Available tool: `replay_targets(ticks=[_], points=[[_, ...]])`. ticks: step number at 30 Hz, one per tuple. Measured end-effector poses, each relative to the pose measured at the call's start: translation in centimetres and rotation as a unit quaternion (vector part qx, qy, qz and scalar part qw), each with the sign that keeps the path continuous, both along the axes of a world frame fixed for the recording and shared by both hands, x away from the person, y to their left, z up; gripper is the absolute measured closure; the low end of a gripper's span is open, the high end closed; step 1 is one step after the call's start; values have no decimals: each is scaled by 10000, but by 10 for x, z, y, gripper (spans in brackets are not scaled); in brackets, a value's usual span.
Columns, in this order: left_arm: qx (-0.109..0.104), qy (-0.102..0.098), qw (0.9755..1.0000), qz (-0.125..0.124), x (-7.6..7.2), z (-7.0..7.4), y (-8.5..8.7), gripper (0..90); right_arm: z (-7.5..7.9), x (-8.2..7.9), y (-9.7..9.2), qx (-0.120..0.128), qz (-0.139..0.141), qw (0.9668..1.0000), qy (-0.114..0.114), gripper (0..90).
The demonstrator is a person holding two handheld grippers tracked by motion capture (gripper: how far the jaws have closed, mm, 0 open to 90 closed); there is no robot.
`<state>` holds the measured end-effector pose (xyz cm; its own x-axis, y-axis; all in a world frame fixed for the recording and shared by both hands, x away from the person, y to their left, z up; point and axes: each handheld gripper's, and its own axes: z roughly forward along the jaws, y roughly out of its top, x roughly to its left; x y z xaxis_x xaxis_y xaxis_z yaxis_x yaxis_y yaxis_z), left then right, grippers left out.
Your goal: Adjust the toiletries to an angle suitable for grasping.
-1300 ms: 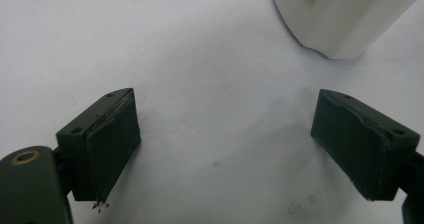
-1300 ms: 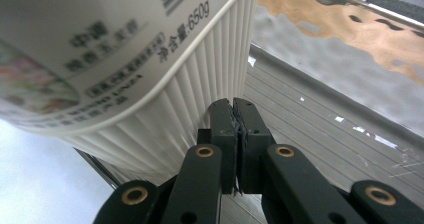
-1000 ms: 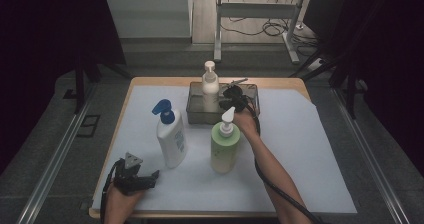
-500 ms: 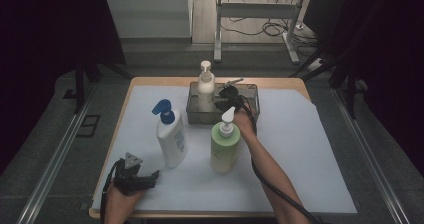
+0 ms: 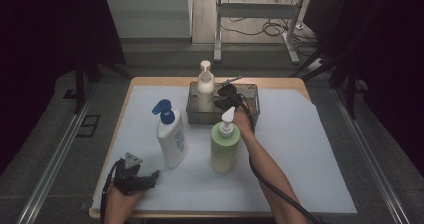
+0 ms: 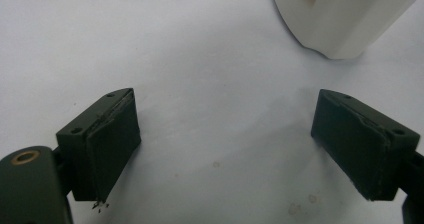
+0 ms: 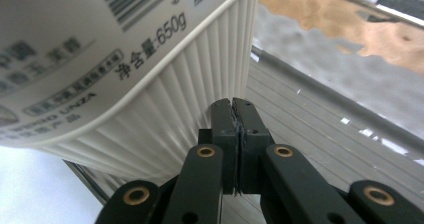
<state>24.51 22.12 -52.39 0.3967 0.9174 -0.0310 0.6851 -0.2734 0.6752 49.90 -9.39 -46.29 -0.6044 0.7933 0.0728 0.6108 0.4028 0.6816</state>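
A cream pump bottle (image 5: 205, 86) stands upright at the left end of a dark see-through tray (image 5: 250, 115) at the back of the table. My right gripper (image 5: 223, 95) is inside that tray just right of the bottle. In the right gripper view its jaws (image 7: 235, 106) are shut with nothing between them, and their tips rest against the ribbed side of the cream bottle (image 7: 125, 59). My left gripper (image 5: 139, 178) lies low at the front left, open, jaws (image 6: 225, 104) wide over the white sheet. The base of the white bottle (image 6: 340, 14) is just beyond it.
A white bottle with a blue pump (image 5: 171, 139) and a green bottle with a white pump (image 5: 224, 146) stand on the white sheet (image 5: 300, 154) in front of the tray. My right forearm passes close to the green bottle's right side. The tray floor (image 7: 320, 134) is ribbed grey.
The right gripper and the cream bottle have shifted slightly to the left inside the tray. The left gripper has stayed put.
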Motion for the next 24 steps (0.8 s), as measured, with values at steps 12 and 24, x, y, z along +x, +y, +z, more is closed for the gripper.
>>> replay_targets(ticks=[12, 24], points=[[1, -1, 10000, 0, 0, 0, 0, 115, -4, -1, 15, 48, 181, 9998, 12, 883], [0, 1, 10000, -1, 0, 0, 0, 115, -6, 0, 30, 99, 329, 9994, -38, 892]])
